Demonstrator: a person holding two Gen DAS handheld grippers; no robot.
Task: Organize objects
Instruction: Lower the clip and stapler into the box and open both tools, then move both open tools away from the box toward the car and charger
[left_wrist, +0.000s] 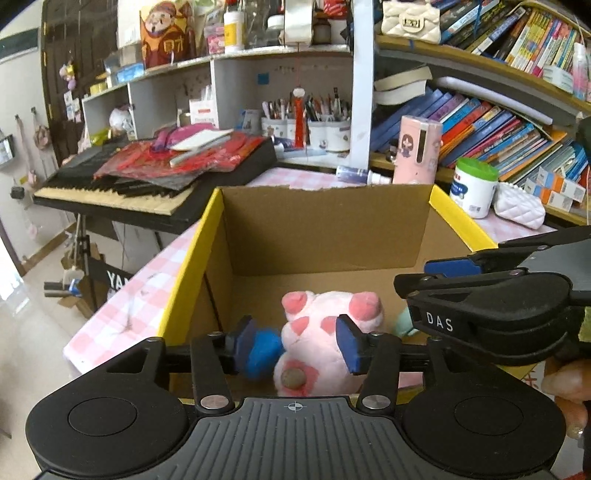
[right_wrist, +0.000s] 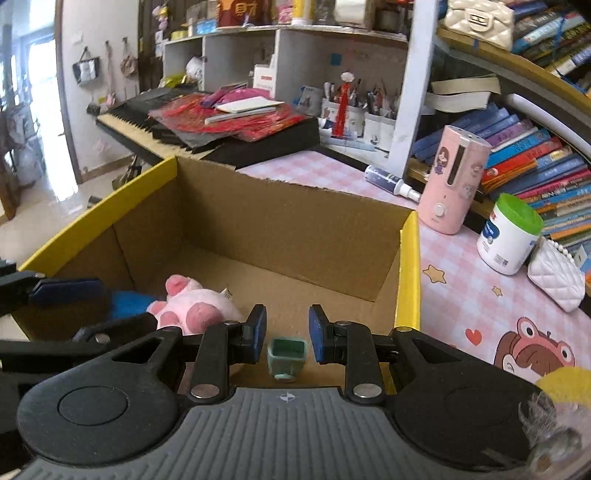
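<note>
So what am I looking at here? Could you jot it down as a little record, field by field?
container: open cardboard box on a pink checked table
inside: pink plush toy, blue plush piece, small green cup
left gripper: jaws open around the pink toy, not pressing it
right gripper: open, over the cup
beside box: pink humidifier, green-lidded jar

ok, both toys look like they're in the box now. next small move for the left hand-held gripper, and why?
Probably lift the left hand-held gripper straight up out of the box. Its pads stand apart on either side of the pink plush, which seems to rest on the box floor beside a blue toy. The right hand-held gripper is open above the small green cup, so nothing looks carried.
</note>
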